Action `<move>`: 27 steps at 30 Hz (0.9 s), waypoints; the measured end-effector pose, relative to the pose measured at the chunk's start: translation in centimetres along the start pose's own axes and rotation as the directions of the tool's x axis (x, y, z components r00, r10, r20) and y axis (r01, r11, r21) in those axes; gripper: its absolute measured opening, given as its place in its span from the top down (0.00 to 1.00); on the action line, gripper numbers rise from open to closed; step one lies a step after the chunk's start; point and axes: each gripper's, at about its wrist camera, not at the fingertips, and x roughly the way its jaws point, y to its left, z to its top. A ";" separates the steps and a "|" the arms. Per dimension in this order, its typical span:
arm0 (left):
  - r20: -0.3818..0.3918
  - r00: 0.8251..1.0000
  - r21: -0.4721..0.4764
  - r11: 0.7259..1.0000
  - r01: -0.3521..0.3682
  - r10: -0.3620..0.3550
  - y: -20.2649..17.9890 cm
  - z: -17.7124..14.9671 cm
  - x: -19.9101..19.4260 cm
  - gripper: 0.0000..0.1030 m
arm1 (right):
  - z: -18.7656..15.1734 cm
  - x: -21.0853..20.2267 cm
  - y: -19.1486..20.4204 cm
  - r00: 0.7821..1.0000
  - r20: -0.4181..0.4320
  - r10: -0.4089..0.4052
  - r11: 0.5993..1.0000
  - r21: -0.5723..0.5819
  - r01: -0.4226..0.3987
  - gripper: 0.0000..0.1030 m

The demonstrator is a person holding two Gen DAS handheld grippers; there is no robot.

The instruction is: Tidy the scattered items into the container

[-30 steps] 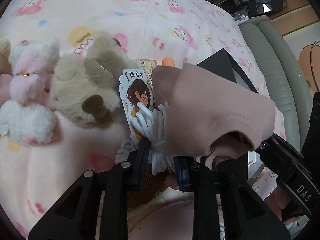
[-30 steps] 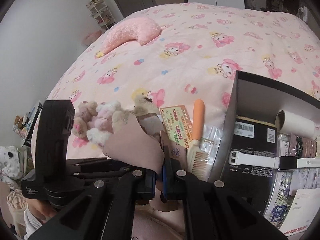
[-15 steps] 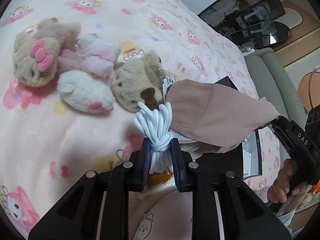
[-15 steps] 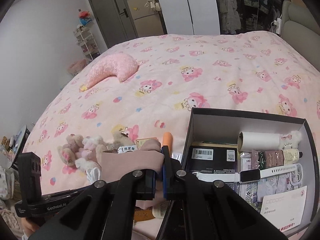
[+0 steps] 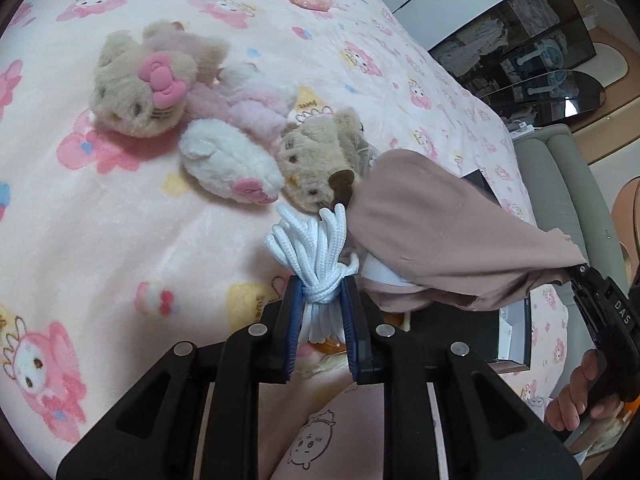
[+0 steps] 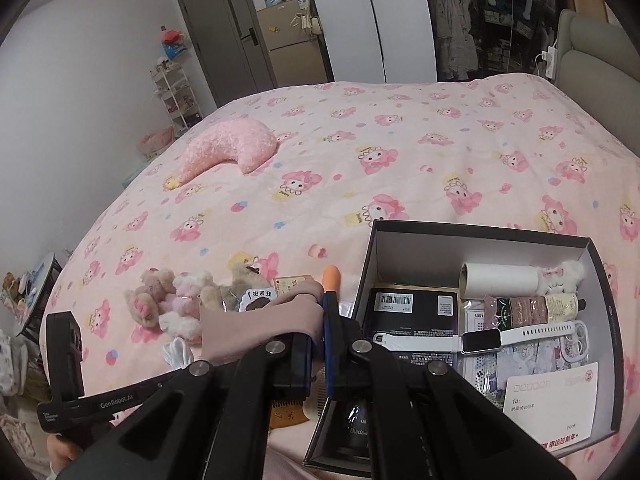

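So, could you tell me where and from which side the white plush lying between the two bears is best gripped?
Grip the white plush across its rounded middle, coming from above. It lies flat on the bedspread with bears pressed against both ends, so only its top and near flank are free.

Three plush toys (image 5: 224, 128) are counted lying together on the bedspread; one bundle of white cord (image 5: 316, 256) and one mauve cloth (image 5: 440, 232) are seen; one orange-handled comb (image 6: 333, 278) and one open box (image 6: 480, 236) are counted; inside the box one paper roll (image 6: 500, 278), one white watch (image 6: 480, 340) and one envelope (image 6: 552, 400) are counted; one crescent pillow (image 6: 228, 150) is seen.
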 end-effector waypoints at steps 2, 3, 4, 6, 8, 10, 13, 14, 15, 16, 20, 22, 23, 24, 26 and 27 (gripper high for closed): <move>-0.030 0.998 -0.079 0.996 0.044 -0.046 2.2 0.1 0.3 0.82 | 0.2 -1.1 -0.3 0.995 0.066 -0.077 0.997 -0.015 0.078 0.98; -0.064 0.990 -0.116 0.986 0.120 -0.128 3.0 0.2 0.8 0.82 | 0.5 -1.4 -0.7 0.993 0.075 -0.090 0.996 -0.017 0.092 0.98; -0.079 0.984 -0.130 0.980 0.151 -0.162 3.2 0.2 1.0 0.80 | 0.8 -1.1 -1.0 0.996 0.047 -0.076 0.997 -0.022 0.077 0.98; -0.100 0.991 -0.098 0.992 0.084 -0.094 2.4 0.1 1.1 0.76 | 0.9 0.1 -1.6 0.999 -0.023 -0.048 0.999 -0.019 0.047 0.98; -0.093 0.995 -0.061 0.998 0.028 -0.034 1.5 0.1 0.3 0.60 | 0.5 0.3 -2.0 0.998 -0.057 -0.023 1.000 -0.013 0.023 0.98; -0.064 0.997 -0.061 0.997 0.040 -0.044 0.9 0.2 -1.0 0.49 | 0.2 -0.6 -2.3 0.999 -0.050 -0.001 1.000 -0.009 0.001 0.97; 0.028 0.999 -0.014 0.999 -0.032 0.033 -1.0 0.4 -3.8 0.48 | 0.3 -2.2 -2.9 0.998 -0.049 0.051 0.999 -0.017 -0.052 0.97; 0.063 0.996 0.007 0.998 -0.061 0.061 -1.6 0.6 -4.8 0.48 | 0.4 -2.6 -3.3 0.996 -0.061 0.066 0.998 -0.019 -0.067 0.97; 0.085 0.995 0.024 0.998 -0.063 0.061 -2.4 0.6 -5.5 0.48 | 0.5 -3.0 -3.7 0.995 -0.069 0.078 0.997 -0.019 -0.079 0.97; 0.092 0.995 0.043 0.999 -0.033 0.029 -3.4 0.7 -6.0 0.48 | 0.6 -3.4 -4.2 0.993 -0.078 0.090 0.996 -0.021 -0.092 0.97; 0.001 0.965 0.151 0.954 0.258 -0.261 -9.4 0.5 -5.1 0.48 | 1.0 -5.2 -6.2 0.988 -0.094 0.126 0.991 -0.033 -0.129 0.97; -0.074 0.937 0.208 0.914 0.349 -0.341 -13.5 0.2 -3.2 0.48 | 1.1 -5.9 -6.8 0.991 -0.089 0.103 0.991 -0.080 -0.111 0.97; -0.092 0.937 0.246 0.904 0.349 -0.336 -15.6 -0.2 -2.4 0.48 | 1.1 -6.2 -7.1 0.993 -0.085 0.082 0.990 -0.107 -0.091 0.97; -0.097 0.943 0.291 0.897 0.333 -0.319 -17.6 -0.7 -1.7 0.48 | 1.0 -6.4 -7.6 0.995 -0.088 0.057 0.989 -0.133 -0.069 0.97; -0.104 0.946 0.347 0.880 0.325 -0.308 -20.8 -1.7 -0.5 0.52 | 0.6 -6.2 -9.1 0.993 -0.116 -0.004 0.985 -0.169 -0.016 0.97; -0.127 0.938 0.356 0.868 0.347 -0.323 -21.9 -2.2 0.1 0.53 | 0.3 -5.9 -10.3 0.991 -0.133 -0.030 0.984 -0.177 0.006 0.97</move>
